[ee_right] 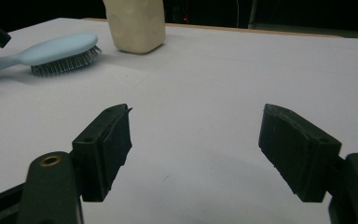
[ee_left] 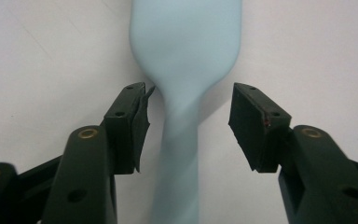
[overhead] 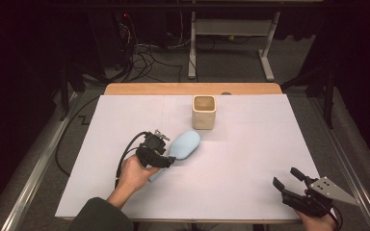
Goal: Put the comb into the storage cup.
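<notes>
L gripper (ee_left: pixel 189 121) straddles hairbrush (ee_left: pixel 184 70) handle, jaws wide, pads clear. Long axis runs fwd-right toward cup (overhead: pixel 204 111). R gripper (overhead: pixel 289 179) open, empty, well apart.

The hairbrush (overhead: pixel 183 146) is pale blue with dark bristles. The square cup (overhead: pixel 204 111) is cream. The worktop (overhead: pixel 250 159) is white with a tan wooden far edge; both tools are black.

surface: white table (overhead: pixel 250 163) | on it: blue hairbrush (overhead: pixel 183 146), cream cup (overhead: pixel 204 112)
</notes>
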A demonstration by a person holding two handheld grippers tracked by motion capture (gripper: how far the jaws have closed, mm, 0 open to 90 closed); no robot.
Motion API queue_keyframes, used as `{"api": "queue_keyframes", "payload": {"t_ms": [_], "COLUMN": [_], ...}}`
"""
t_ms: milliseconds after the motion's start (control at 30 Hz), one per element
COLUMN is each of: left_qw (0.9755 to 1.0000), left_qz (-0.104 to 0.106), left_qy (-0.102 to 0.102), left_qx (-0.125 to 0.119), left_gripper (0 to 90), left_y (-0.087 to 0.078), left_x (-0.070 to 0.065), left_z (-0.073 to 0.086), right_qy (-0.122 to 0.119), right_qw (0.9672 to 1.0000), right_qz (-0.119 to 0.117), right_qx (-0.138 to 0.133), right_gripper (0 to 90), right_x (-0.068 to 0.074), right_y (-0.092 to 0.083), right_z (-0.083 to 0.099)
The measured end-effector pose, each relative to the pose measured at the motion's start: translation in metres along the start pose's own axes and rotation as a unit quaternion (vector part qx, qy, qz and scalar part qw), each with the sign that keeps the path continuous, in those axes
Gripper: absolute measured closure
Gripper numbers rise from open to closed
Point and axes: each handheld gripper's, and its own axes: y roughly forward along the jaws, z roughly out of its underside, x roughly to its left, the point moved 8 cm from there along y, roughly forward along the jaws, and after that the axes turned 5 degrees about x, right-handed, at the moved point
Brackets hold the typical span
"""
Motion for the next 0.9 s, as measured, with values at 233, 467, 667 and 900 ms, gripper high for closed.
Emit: {"api": "queue_keyframes", "payload": {"t_ms": [233,467,667,900], "left_qw": [0.9997,0.9987,0.998,0.9972], "left_qz": [-0.003,-0.005,-0.008,-0.014], "left_qy": [-0.002,0.009,0.01,0.008], "left_qx": [0.023,0.051,0.062,0.074], "left_gripper": [40.5,44.9,45.9,44.4], "left_y": [0.011,0.023,0.03,0.036], "left_x": [0.003,0.001,0.001,0.003], "left_z": [0.0,0.001,0.0,0.0], "right_qy": [0.0,-0.001,-0.001,0.003], "right_qw": [1.0,1.0,1.0,1.0], "right_qz": [0.001,0.002,0.002,0.003], "right_qx": [0.0,0.0,0.0,-0.001], "right_gripper": [25.5,25.6,25.7,25.7], "right_x": [0.0,0.0,0.0,-0.002], "right_y": [0.0,0.0,0.0,-0.001], "right_z": [0.0,0.0,0.0,0.0]}}
